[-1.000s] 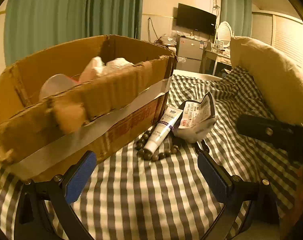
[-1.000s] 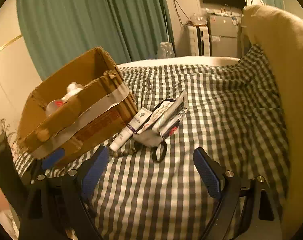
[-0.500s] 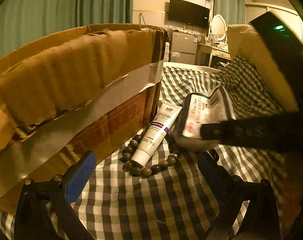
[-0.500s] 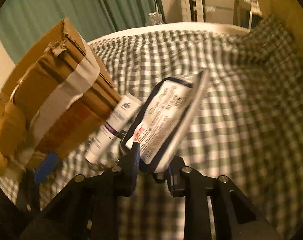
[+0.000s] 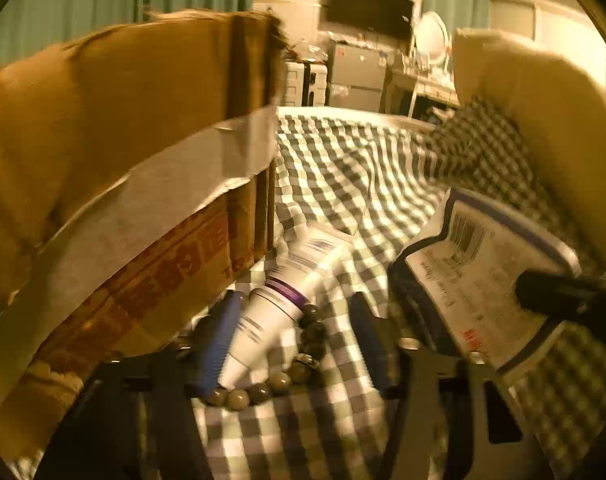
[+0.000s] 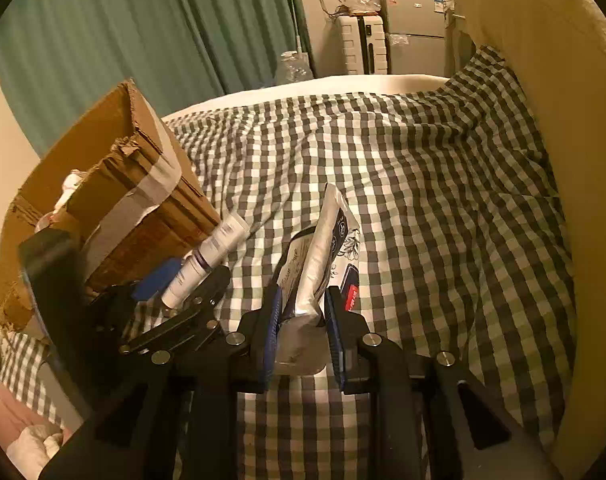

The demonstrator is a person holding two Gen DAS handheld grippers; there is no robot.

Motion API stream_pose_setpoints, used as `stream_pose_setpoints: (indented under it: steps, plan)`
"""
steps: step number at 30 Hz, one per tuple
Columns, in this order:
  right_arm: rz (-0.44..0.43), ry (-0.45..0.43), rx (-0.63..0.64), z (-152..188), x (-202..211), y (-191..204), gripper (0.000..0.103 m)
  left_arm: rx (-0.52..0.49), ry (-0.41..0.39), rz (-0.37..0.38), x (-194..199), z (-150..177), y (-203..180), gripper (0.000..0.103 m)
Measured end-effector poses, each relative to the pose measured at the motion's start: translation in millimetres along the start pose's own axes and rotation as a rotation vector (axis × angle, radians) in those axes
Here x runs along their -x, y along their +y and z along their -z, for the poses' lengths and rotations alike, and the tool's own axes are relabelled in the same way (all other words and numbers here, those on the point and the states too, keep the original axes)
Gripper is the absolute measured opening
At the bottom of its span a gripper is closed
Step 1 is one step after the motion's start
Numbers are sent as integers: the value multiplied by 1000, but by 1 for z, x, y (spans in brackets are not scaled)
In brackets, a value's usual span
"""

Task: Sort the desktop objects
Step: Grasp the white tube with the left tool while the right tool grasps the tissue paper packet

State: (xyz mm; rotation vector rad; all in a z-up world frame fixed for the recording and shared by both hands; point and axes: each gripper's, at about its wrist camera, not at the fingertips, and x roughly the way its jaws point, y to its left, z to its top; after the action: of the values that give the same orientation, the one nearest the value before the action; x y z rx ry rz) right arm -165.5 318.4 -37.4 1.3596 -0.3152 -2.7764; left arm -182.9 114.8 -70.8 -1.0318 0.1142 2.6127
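A white tube with a purple band (image 5: 279,308) lies on the checked cloth beside the cardboard box (image 5: 123,160), ringed by a bead bracelet (image 5: 263,390). My left gripper (image 5: 293,340) straddles the tube. Its jaws are closing, the tube sits by the left pad, and a gap shows at the right pad. In the right wrist view the tube (image 6: 211,252) sticks out of the left gripper (image 6: 183,280). My right gripper (image 6: 301,320) is shut on a white packet with dark blue edges (image 6: 315,256), held on its edge. The packet (image 5: 475,280) shows its barcode side in the left wrist view.
The open cardboard box (image 6: 115,184) holds white items and stands at the left. A large beige cushion (image 6: 563,120) lines the right side. The checked cloth (image 6: 423,184) stretches back to green curtains (image 6: 143,32), a suitcase and a small fridge.
My left gripper moved forward over the tube and its jaws narrowed around it. My right gripper shut on the packet and turned it up on edge, away from the tube.
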Motion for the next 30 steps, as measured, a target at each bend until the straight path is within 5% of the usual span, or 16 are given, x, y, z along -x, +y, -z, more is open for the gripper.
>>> stream_pose_setpoints:
  steps: [6, 17, 19, 21, 23, 27, 28, 29, 30]
  plan:
    - [-22, -18, -12, 1, 5, -2, 19, -18, -4, 7, 9, 0, 5, 2]
    - [-79, -99, -10, 5, 29, 1, 17, -95, 43, 49, 34, 21, -5, 4]
    - [-70, -101, -5, 6, 30, 1, 17, -105, 35, 63, 35, 18, -6, 10]
    - [-70, -98, -16, 7, 31, -2, 17, -135, 33, 53, 29, 14, -10, 34]
    - [-79, -97, -35, 7, 31, -5, 17, -162, 46, 46, 19, 12, -12, 43]
    - [-100, -103, -44, 5, 32, -8, 17, -148, 54, 19, 4, 8, -4, 43]
    - [-103, -104, -47, 5, 32, -8, 17, -126, 67, 25, 0, 7, 0, 39]
    - [-111, -105, -51, 5, 32, -9, 18, -110, 75, 36, -3, 4, 3, 24]
    - [-119, -106, -54, 5, 32, -9, 18, -84, 78, 64, -3, 3, 8, 23]
